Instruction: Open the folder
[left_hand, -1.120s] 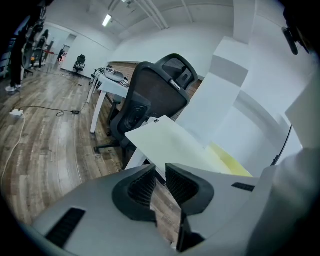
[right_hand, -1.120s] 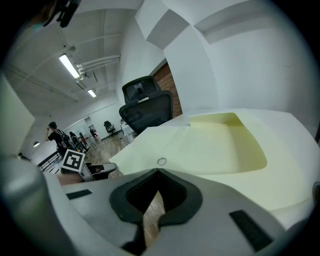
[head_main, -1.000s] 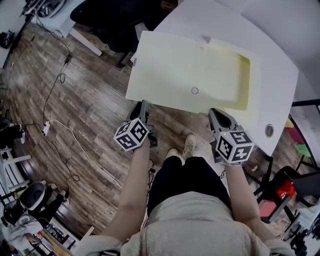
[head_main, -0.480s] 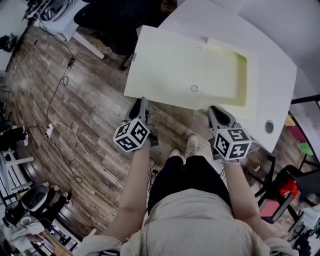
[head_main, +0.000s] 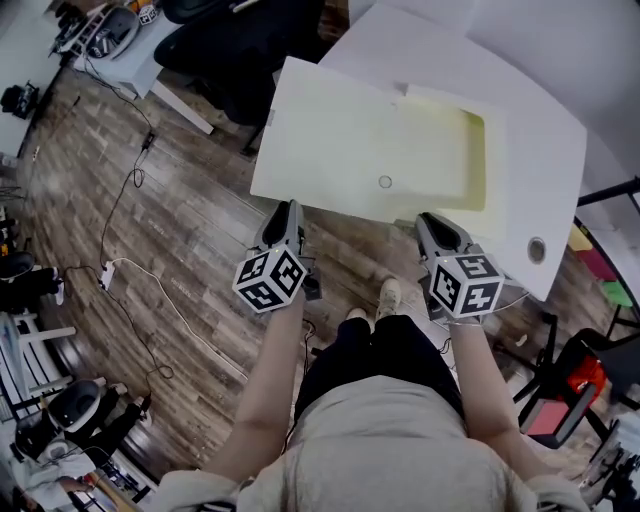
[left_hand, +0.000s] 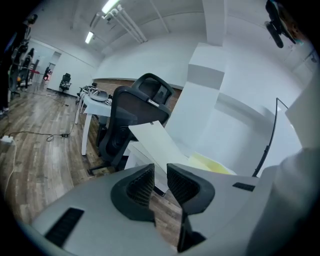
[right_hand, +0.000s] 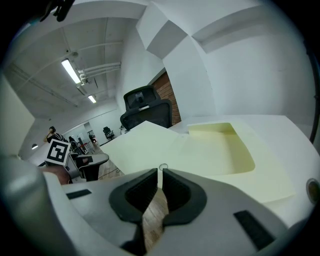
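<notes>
A cream folder (head_main: 350, 140) lies on the white table (head_main: 545, 130), its left part overhanging the wooden floor; a small ring (head_main: 385, 182) sits near its front edge. In the right gripper view the folder (right_hand: 200, 145) spreads ahead with a yellowish recess. My left gripper (head_main: 287, 208) is at the front left edge. Its jaws are opening, and the raised cover (left_hand: 160, 142) reaches down to the gap between the left gripper (left_hand: 160, 172) tips without the pads pressing it. My right gripper (head_main: 431, 220) holds the front right edge, the right gripper (right_hand: 160, 176) jaws shut on a thin sheet.
A black office chair (left_hand: 132, 117) stands beyond the table's left end, also in the head view as the chair (head_main: 215, 50). Cables (head_main: 125, 275) trail over the floor at left. A round grommet (head_main: 537, 247) sits in the table's right corner. The person's legs are below the table edge.
My left gripper has risen a little at the cover's front edge and its jaws have spread slightly. The right gripper has stayed where it was.
</notes>
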